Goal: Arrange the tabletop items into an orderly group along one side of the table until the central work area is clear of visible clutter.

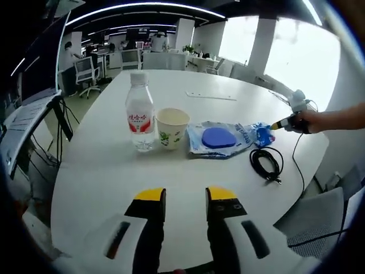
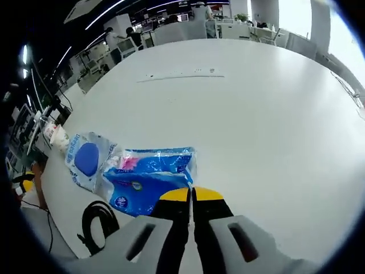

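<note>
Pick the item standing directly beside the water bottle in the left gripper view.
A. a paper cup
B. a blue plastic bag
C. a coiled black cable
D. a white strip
A: the paper cup stands upright right next to the water bottle, while the blue bag and black cable lie farther along the table.

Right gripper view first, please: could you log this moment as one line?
right gripper: shut on blue packet edge | left gripper: open, empty | water bottle, paper cup: standing together

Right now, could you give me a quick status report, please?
Left gripper open, empty. Right gripper shut on blue packet. Bottle, cup, black cable grouped nearby.
</note>
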